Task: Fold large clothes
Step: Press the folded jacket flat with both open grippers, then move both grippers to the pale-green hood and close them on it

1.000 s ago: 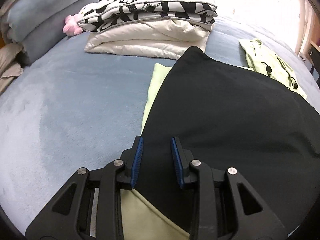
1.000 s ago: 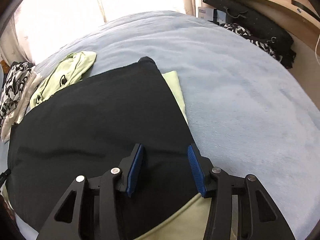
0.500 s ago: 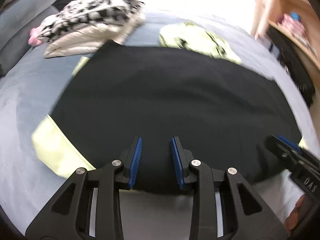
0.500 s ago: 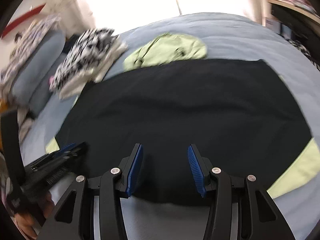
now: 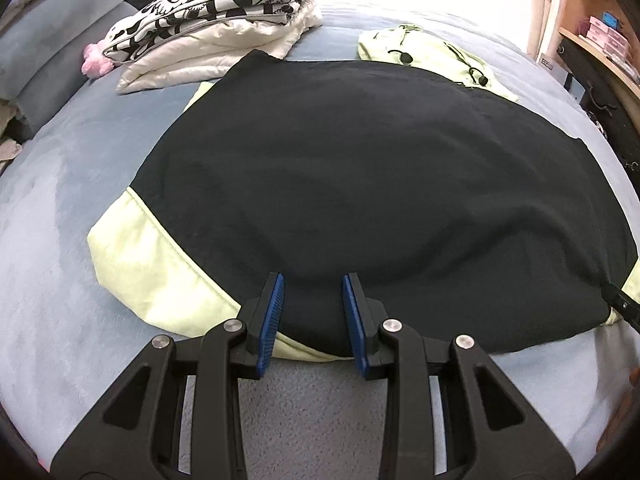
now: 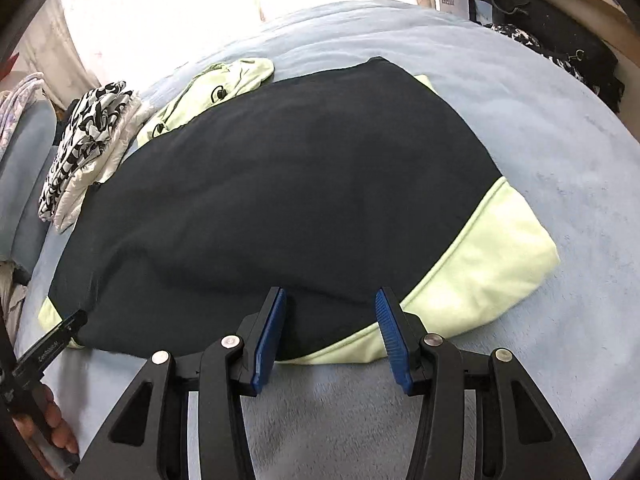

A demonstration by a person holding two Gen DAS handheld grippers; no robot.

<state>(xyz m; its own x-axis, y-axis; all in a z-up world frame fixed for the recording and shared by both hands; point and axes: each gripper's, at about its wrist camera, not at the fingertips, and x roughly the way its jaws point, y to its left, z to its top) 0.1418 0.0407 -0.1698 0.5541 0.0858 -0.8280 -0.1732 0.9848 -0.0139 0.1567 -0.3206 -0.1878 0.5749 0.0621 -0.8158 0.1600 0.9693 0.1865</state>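
Black fleece garment [image 5: 360, 184] with lime-green panels lies spread across the bed [image 5: 60, 200], its hem at the near edge. Left claw [image 5: 312, 316] and right claw [image 6: 328, 332] hover over that hem, both partly open and empty. Grip both hem corners evenly, then fold away. Folded quilts [image 5: 216, 28] and a lime-green hood [image 5: 424, 52] crowd the far edge.

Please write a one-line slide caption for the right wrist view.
Open right gripper poised above the near edge of a black and pale green garment spread on a blue blanket.
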